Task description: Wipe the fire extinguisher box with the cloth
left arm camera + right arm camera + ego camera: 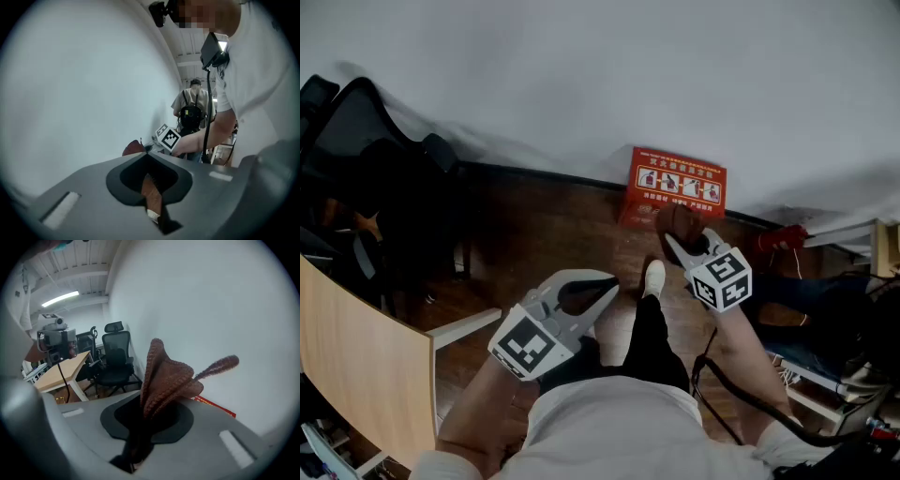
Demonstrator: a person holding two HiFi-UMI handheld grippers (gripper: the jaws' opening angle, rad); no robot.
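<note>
Shirt (609,427) fills bottom centre of head view; person stands on wood floor (544,234).

Left gripper (609,284), lower centre-left: jaws together at the tips, nothing between them, only floor seen through the gap.

Right gripper (686,246), centre-right: jaws clamped on cloth (166,376). Cloth is brown ribbed knit, bunched, fanning out past the tips with 1 corner sticking up.

Box (676,184) sits upper centre-right, on the floor against the base of the wall (600,75). Red, lid facing up, 1 row of 4 white pictogram panels plus small white print. No dirt legible from here.

Cloth overlaps the box's lower edge in head view, but right gripper view shows it in free air, with the box a red sliver low right.

Judgement: cloth in hand, wiping not yet started, whole box left to do.
</note>
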